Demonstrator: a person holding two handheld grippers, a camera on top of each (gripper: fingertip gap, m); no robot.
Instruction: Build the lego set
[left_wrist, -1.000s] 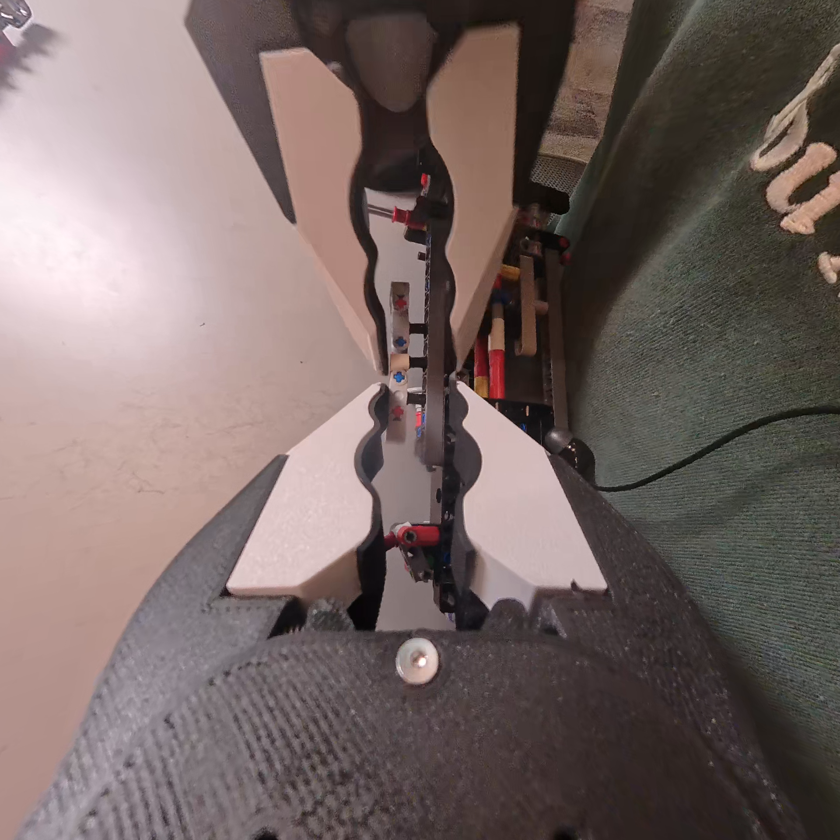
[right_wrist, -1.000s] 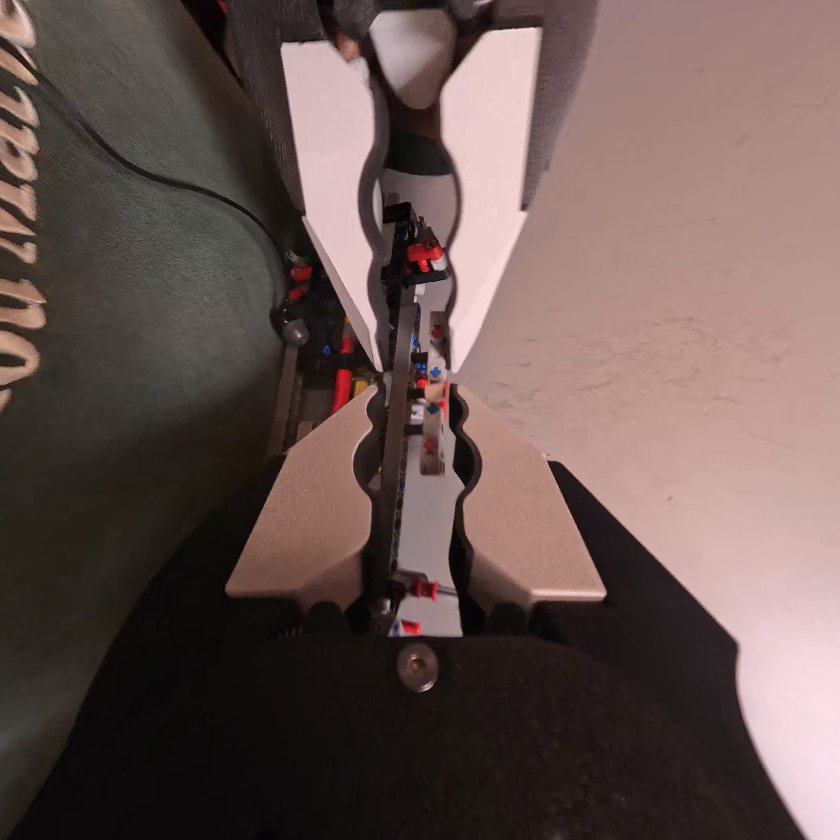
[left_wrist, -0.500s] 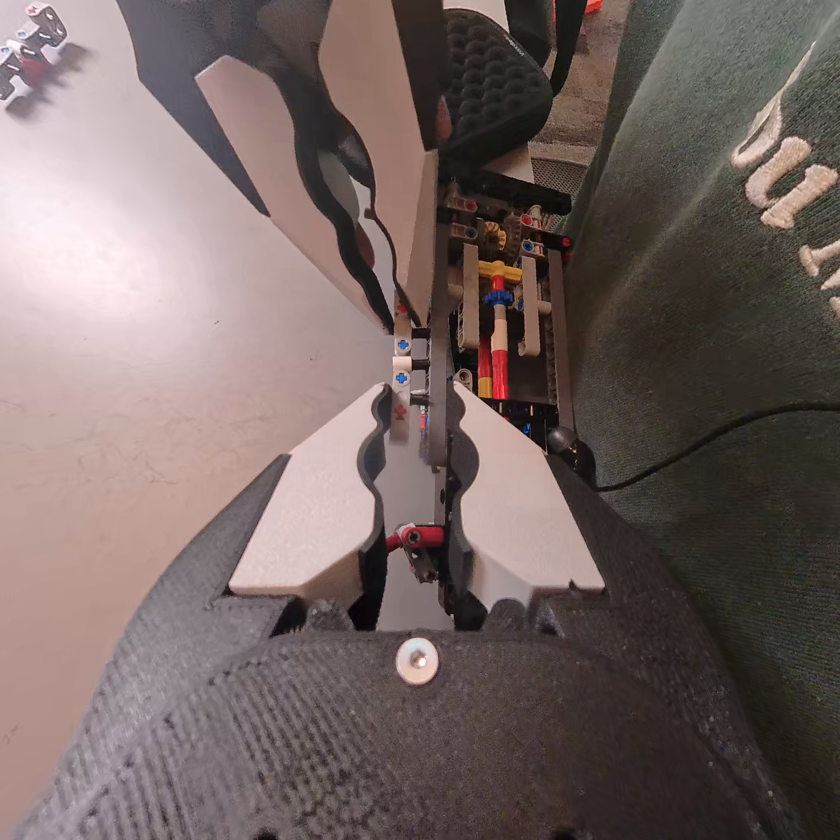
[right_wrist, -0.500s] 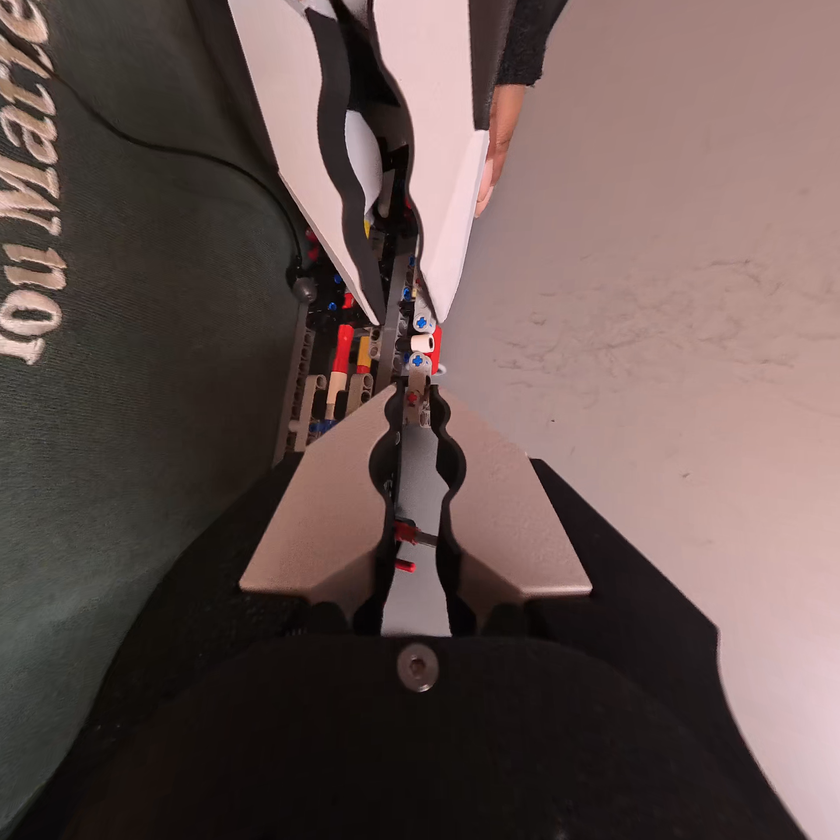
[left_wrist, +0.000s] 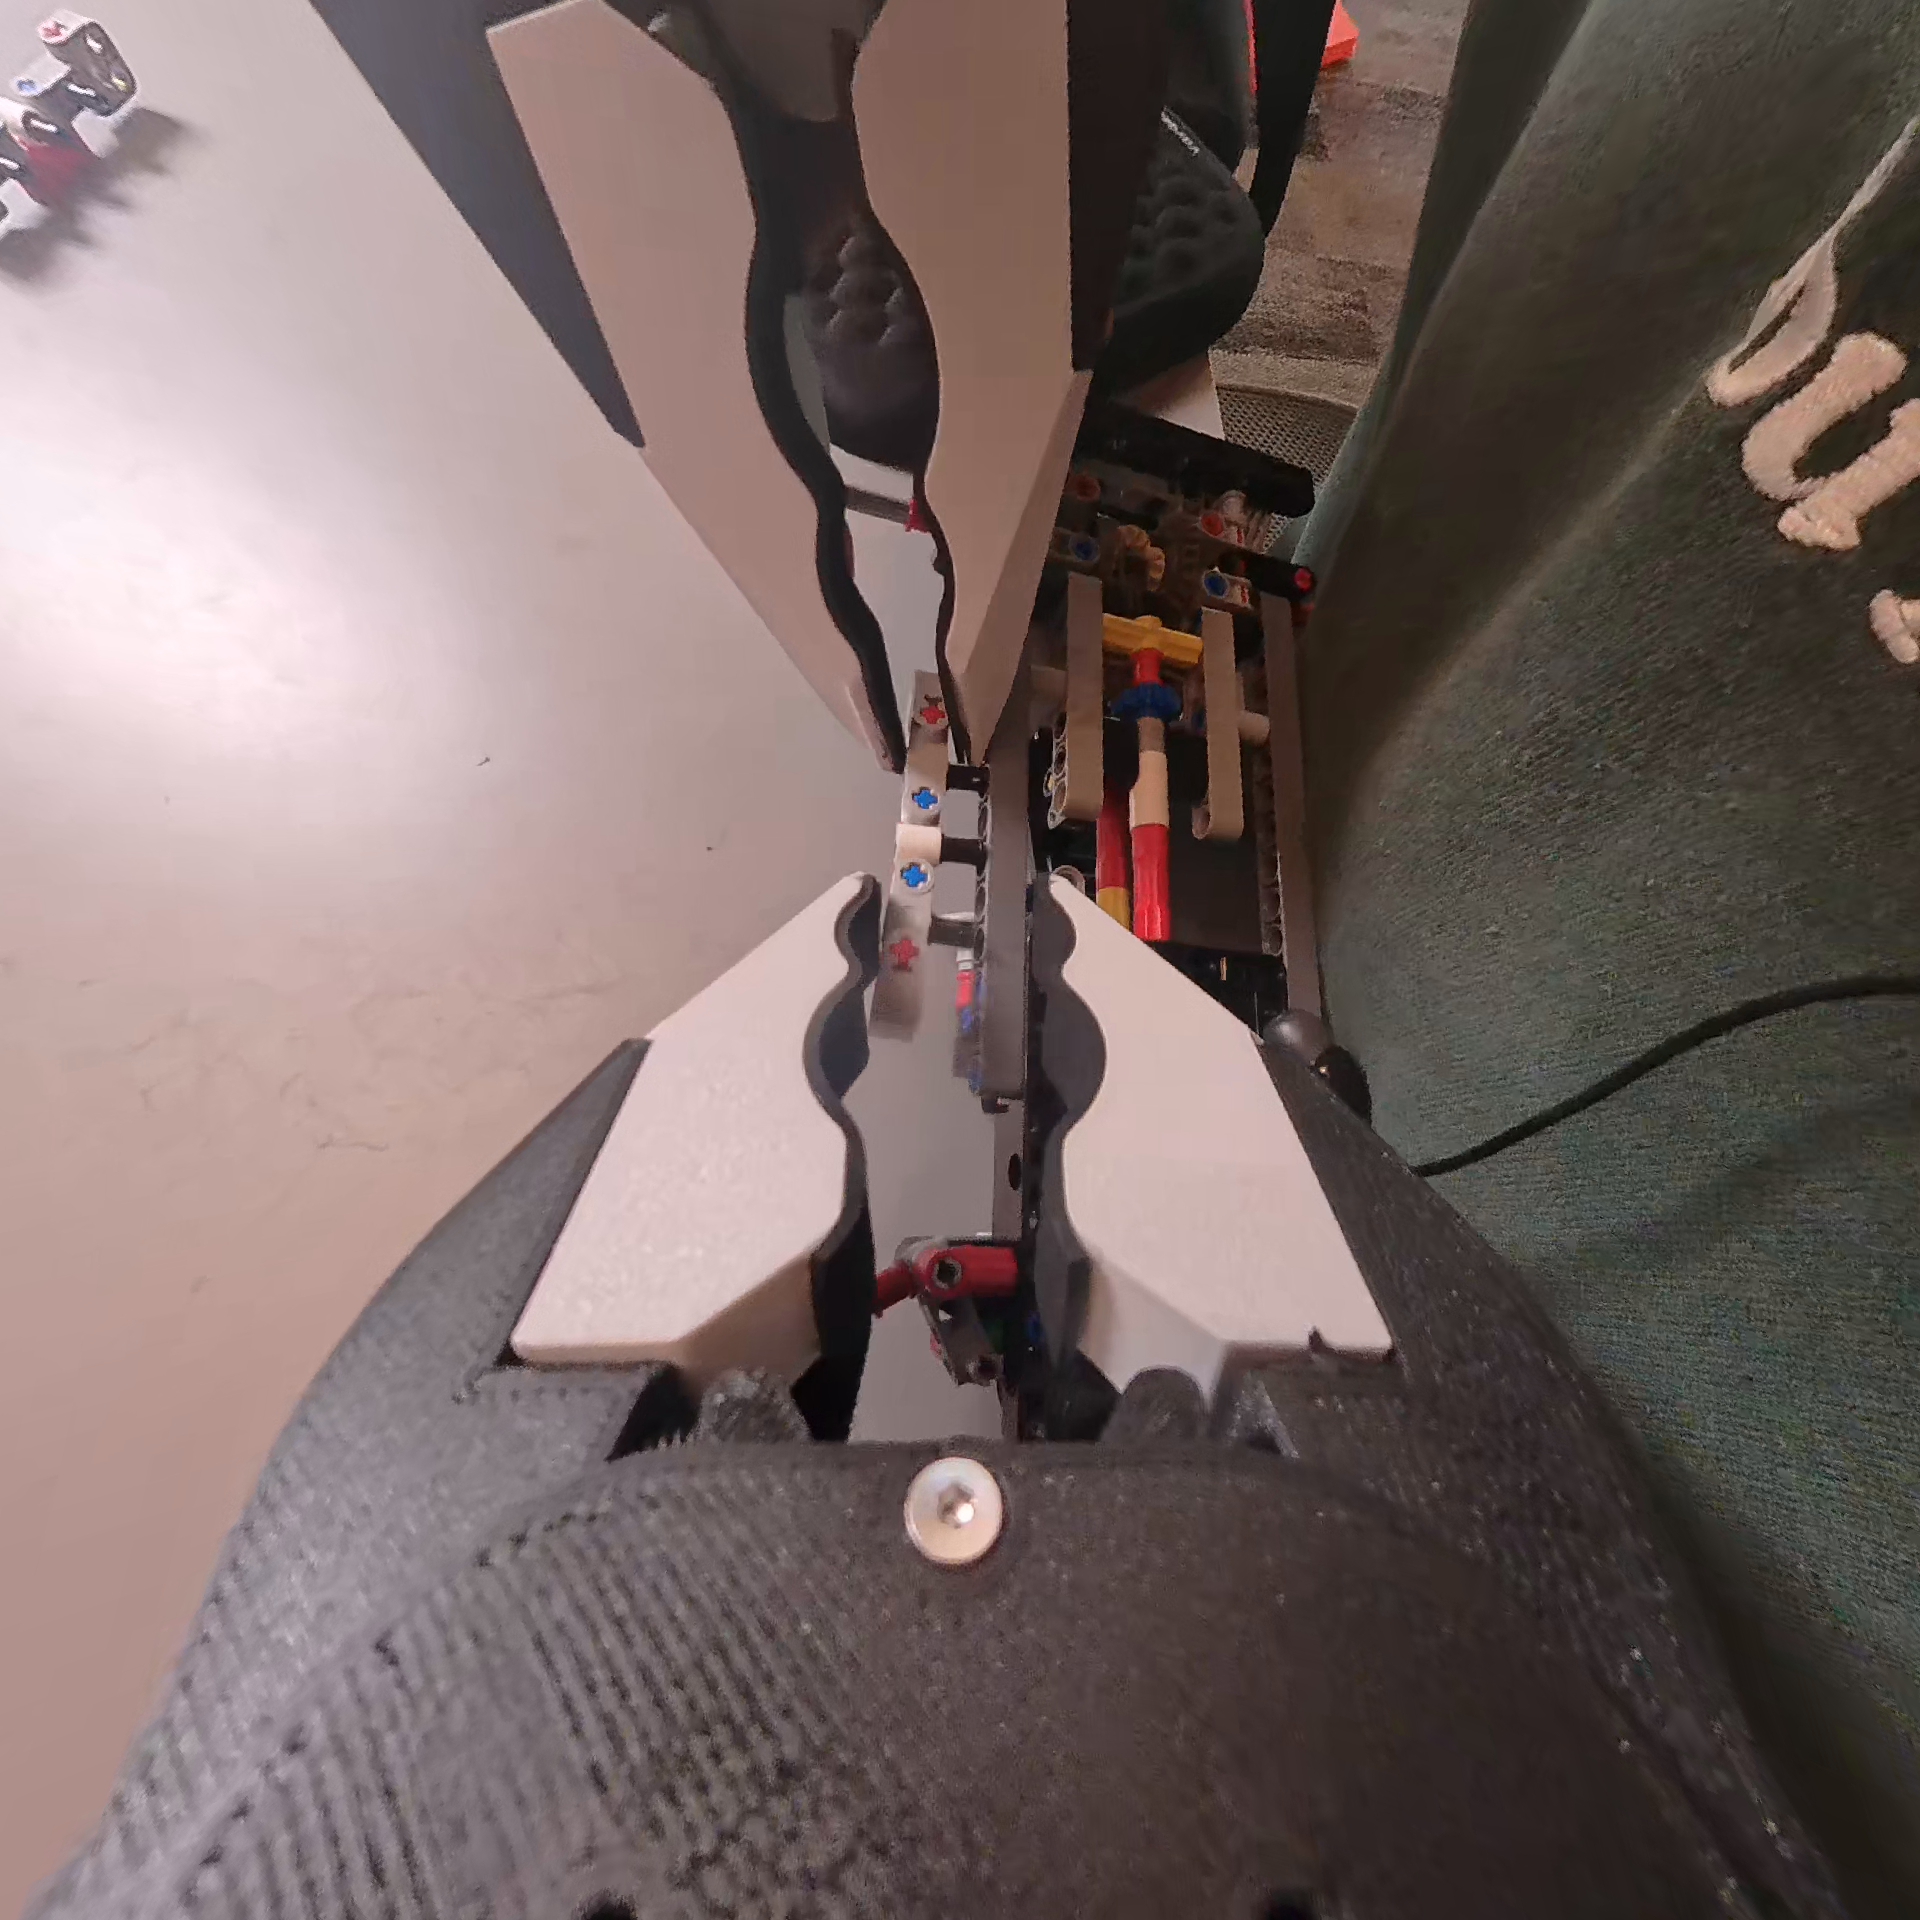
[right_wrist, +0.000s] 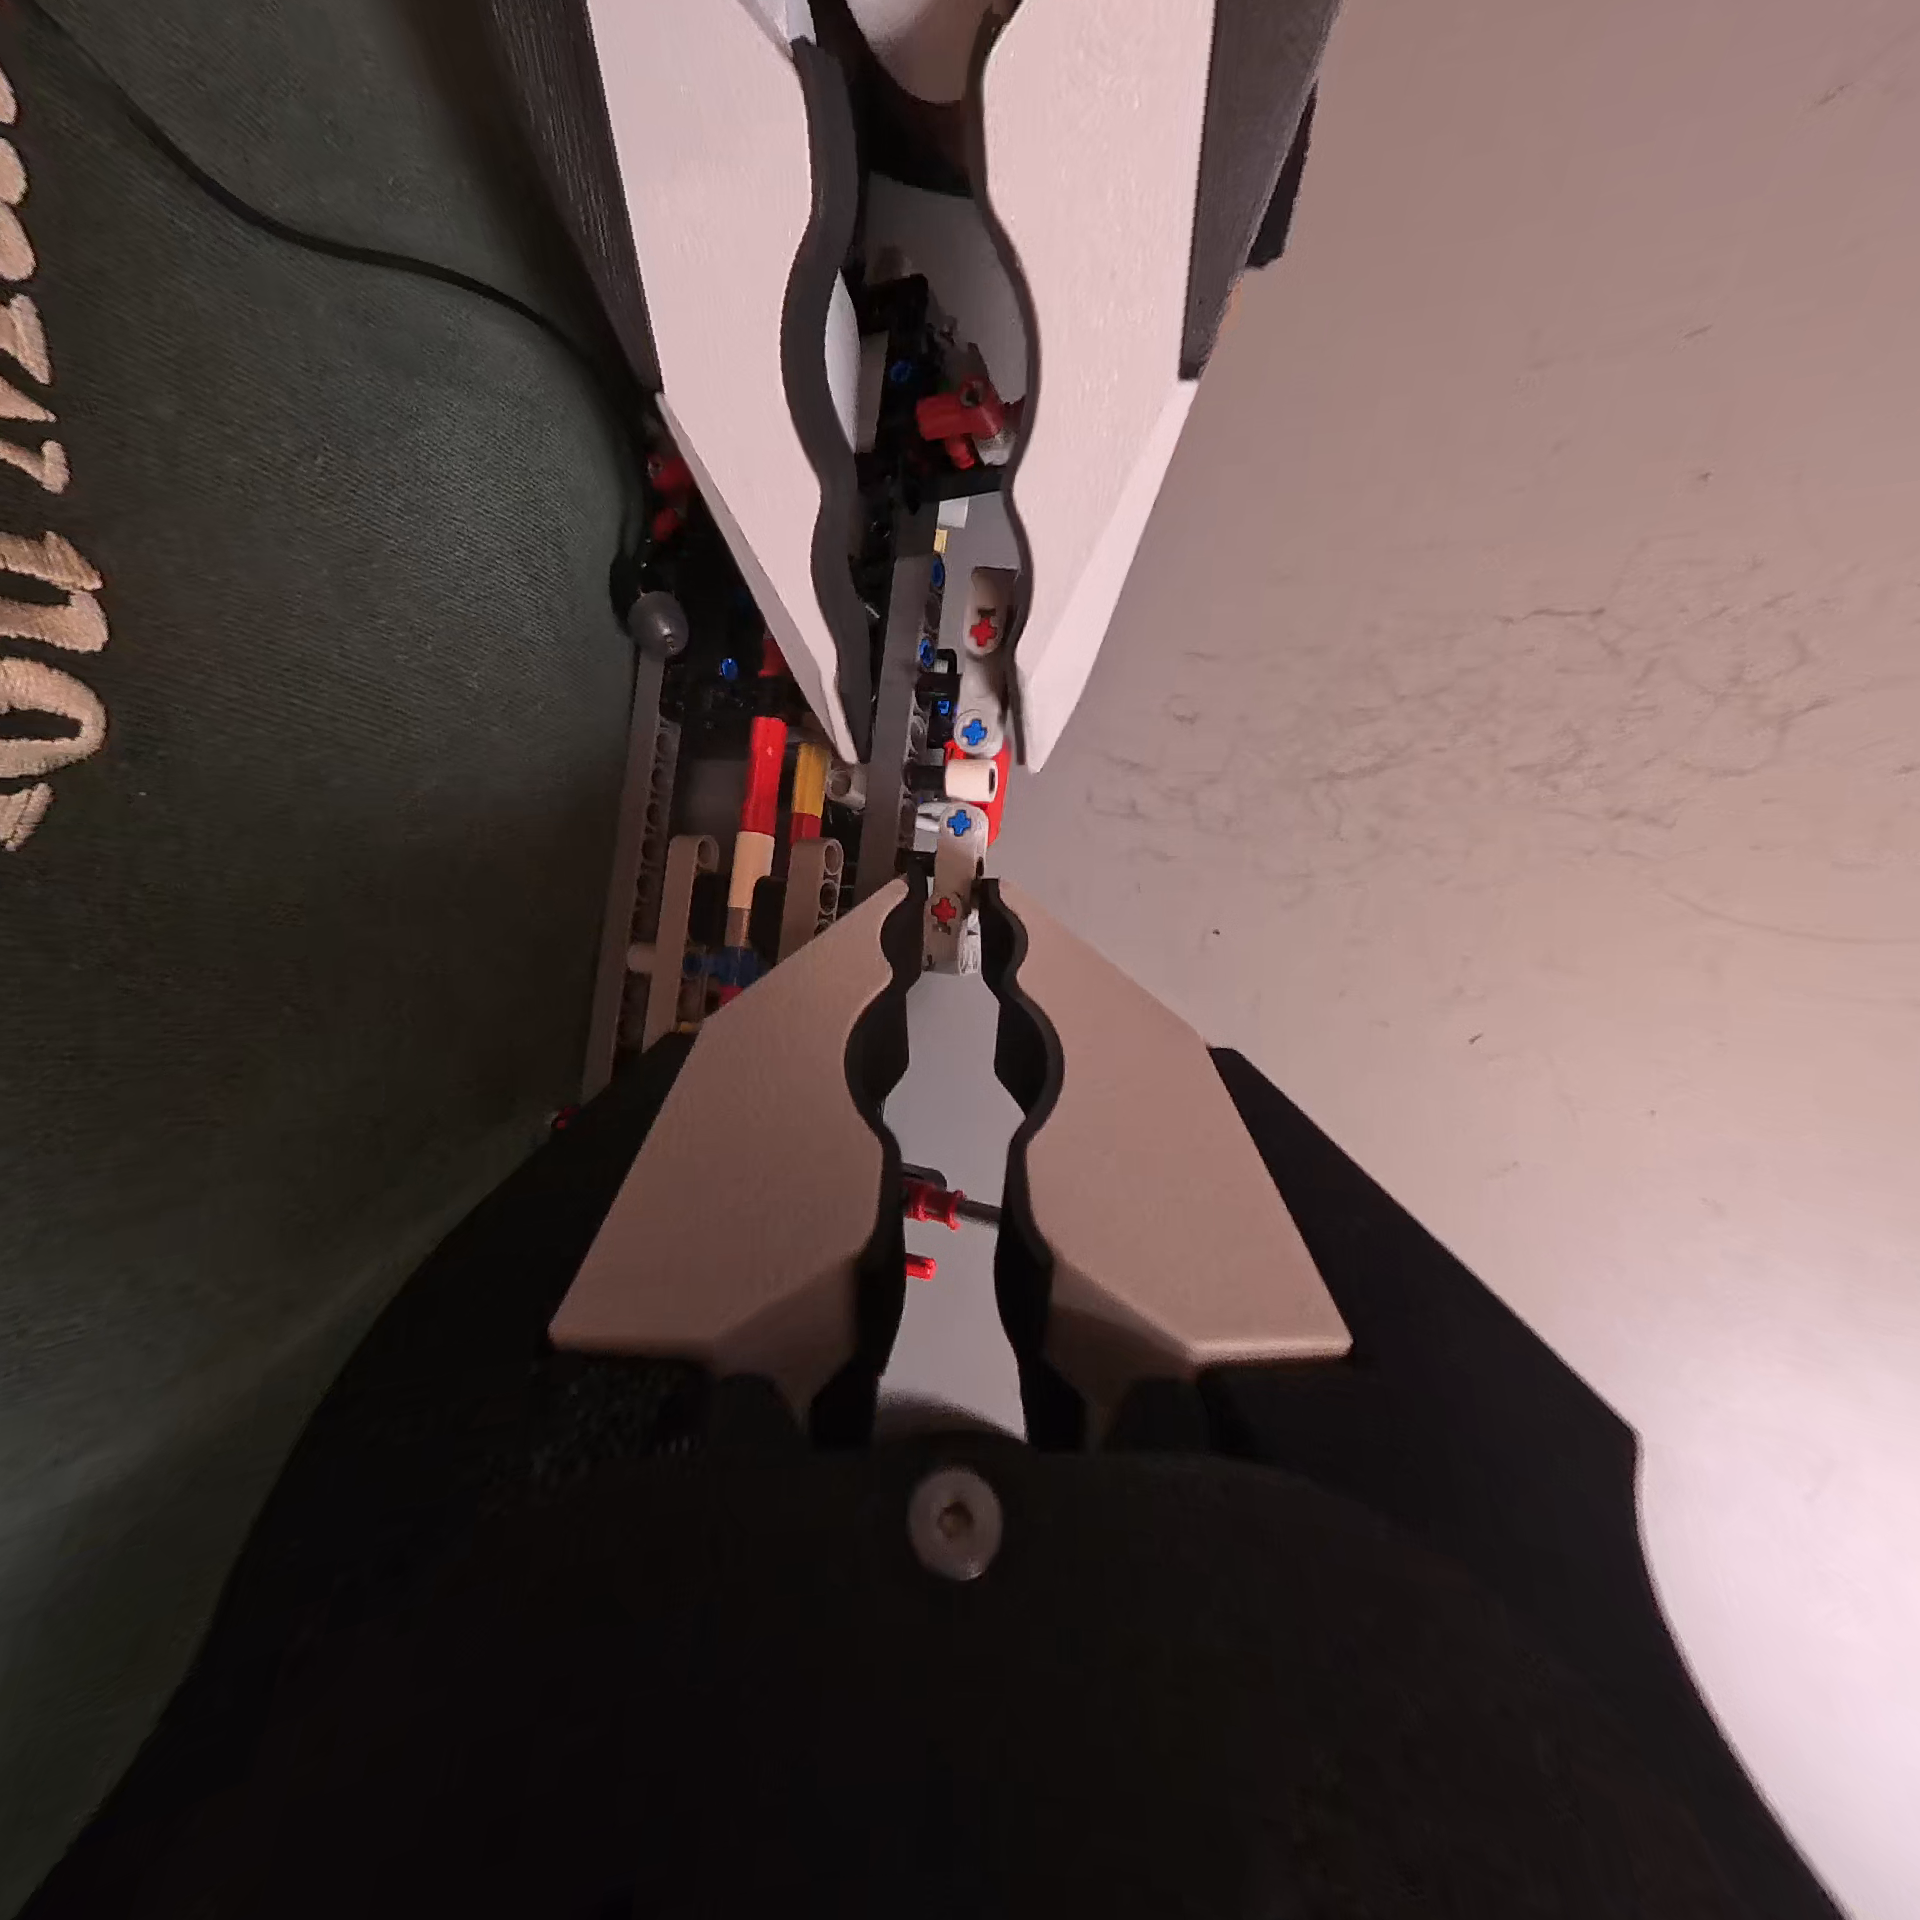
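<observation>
Lego model (left_wrist: 1143, 790): near end hidden between left gripper (left_wrist: 951, 894) fingers, far end behind right gripper (left_wrist: 935, 743). Small lego pieces (left_wrist: 62, 125) top-left in left wrist view, cut by edge, blurred. Green sweatshirt (right_wrist: 260, 623) cropped in both views. Whether grey link (right_wrist: 951, 914) is pinched: cannot tell

A pale beige tabletop (left_wrist: 312, 727) is seen across the left wrist view, faintly scuffed, with a soft bright glare toward its left side. The same surface (right_wrist: 1558, 727) is seen in the right wrist view, marked by fine scratches. Beyond the table edge, grey-brown carpet (left_wrist: 1340, 301) is visible, and part of a black textured chair seat (left_wrist: 1184, 260).
</observation>
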